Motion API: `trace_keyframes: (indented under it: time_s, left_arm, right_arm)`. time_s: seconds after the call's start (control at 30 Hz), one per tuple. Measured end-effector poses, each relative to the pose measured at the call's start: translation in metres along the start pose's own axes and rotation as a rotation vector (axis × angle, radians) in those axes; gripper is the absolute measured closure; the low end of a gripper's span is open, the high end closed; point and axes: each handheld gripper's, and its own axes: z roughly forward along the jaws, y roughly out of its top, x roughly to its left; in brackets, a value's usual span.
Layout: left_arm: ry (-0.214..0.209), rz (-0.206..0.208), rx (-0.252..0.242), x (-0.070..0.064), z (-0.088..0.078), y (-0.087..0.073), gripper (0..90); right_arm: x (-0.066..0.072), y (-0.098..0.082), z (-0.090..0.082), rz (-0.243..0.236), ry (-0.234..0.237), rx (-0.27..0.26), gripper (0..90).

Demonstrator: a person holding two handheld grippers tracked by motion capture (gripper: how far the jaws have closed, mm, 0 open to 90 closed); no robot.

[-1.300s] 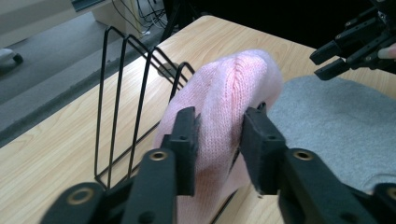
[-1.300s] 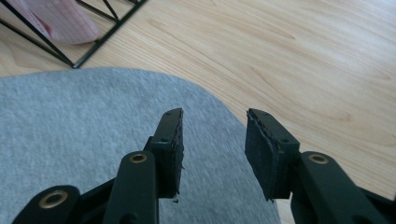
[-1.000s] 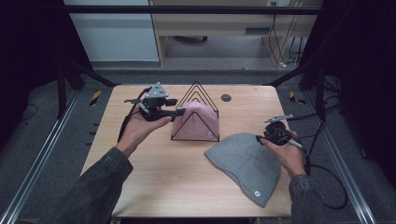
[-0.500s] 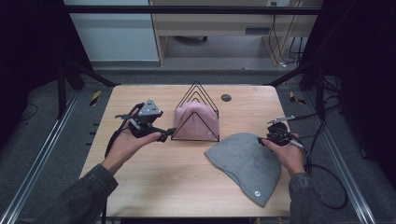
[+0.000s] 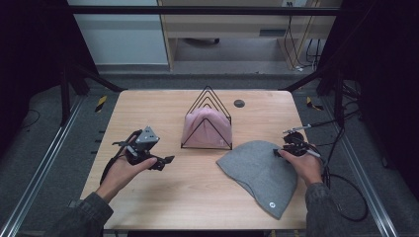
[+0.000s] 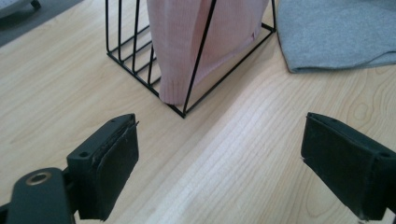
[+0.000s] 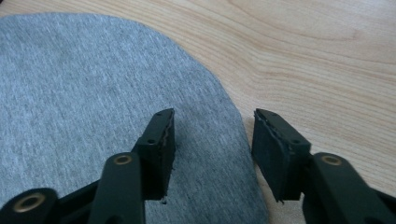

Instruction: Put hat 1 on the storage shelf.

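Two knitted caps share the counter [image 5: 148,197] in the high view: a pink cap [image 5: 206,129] stands tucked inside a black wire rack [image 5: 207,118] near the middle, which props it upright between the wires, and a grey cap [image 5: 259,170] lies flat just in front of the rack and to its right, apart from it. The left gripper [image 5: 168,160] sits in the person's left hand [image 5: 121,173], low over bare wood to the left of the rack, aimed across toward it, with the forearm coming in from the bottom edge. Its jaws have just been opening and hold nothing. The right gripper [image 5: 279,152] is held by the right hand [image 5: 306,165] at the grey cap's far right edge, pointing inward over the fabric. This reads as a reach for a hold on the rim.

From the left gripper view, the jaws stand very wide, with only counter [image 6: 243,154] between them. The wire rack [image 6: 187,88] and the pink cap [image 6: 196,42] lie straight ahead, and a corner of the grey cap [image 6: 336,32] lies beyond at upper right. Tilt is shallow, nearly along the wood.

From the right gripper view, the jaws are partly open and angled down on the grey cap [image 7: 84,93]. One pad is over the cloth and the other over wood just past its curved edge, so they straddle the rim. No cloth is pinched between them yet.
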Motion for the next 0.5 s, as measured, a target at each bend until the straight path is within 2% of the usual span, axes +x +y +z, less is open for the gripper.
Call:
trace_keyframes:
  time_s: [0.3,0.4,0.47,0.5]
  left_arm:
    - [-0.004,-0.031,-0.009,0.0,0.001,-0.016,10.8]
    - [0.043,-0.024,-0.038,0.0,0.001,-0.025,12.5]
    - [0.061,-0.053,-0.061,0.002,0.003,-0.036,13.3]
    - [0.059,-0.067,-0.057,0.004,0.006,-0.041,13.3]
  right_arm:
    - [0.004,-0.001,-0.003,-0.054,0.004,0.006,66.6]
    - [0.005,-0.001,-0.003,-0.065,0.015,0.008,74.0]
    - [0.006,-0.002,-0.003,-0.071,0.026,0.011,79.9]
    - [0.006,-0.002,-0.003,-0.076,0.032,0.012,81.9]
